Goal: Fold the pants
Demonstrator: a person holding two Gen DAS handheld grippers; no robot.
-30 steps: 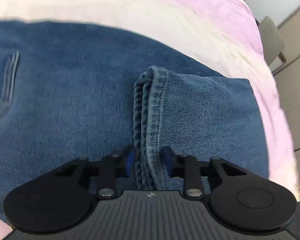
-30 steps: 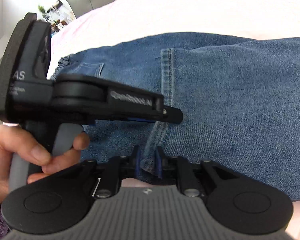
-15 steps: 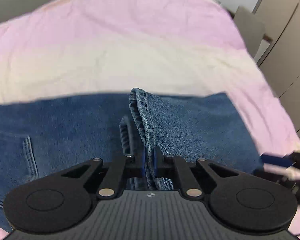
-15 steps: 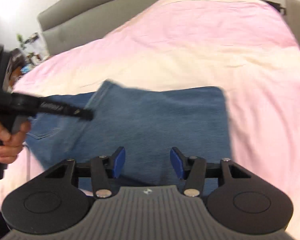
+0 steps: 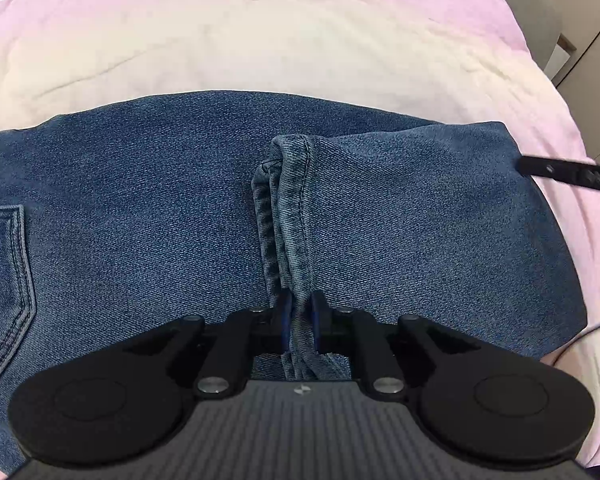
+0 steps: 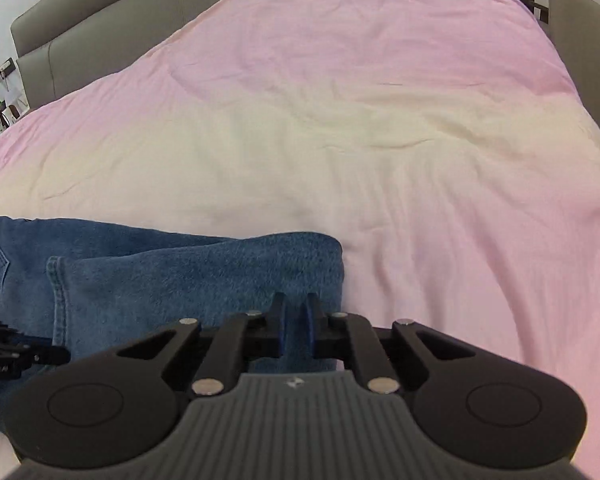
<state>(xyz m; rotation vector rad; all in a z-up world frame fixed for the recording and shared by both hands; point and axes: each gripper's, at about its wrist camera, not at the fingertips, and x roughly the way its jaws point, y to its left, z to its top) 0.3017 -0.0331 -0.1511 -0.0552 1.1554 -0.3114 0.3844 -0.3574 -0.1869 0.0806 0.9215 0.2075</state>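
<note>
Your pink and cream bedspread point(image 6: 380, 128) fills both views. The jeans point(image 5: 140, 208) lie folded across it, from nine o'clock toward center in the right view. Your left gripper point(image 5: 299, 312) sits at six o'clock, its jaws opening around the bunched hem point(image 5: 288, 200). Your right gripper point(image 6: 294, 320) is closed over the fold edge at six o'clock; whether it pinches denim isn't clear.
</note>
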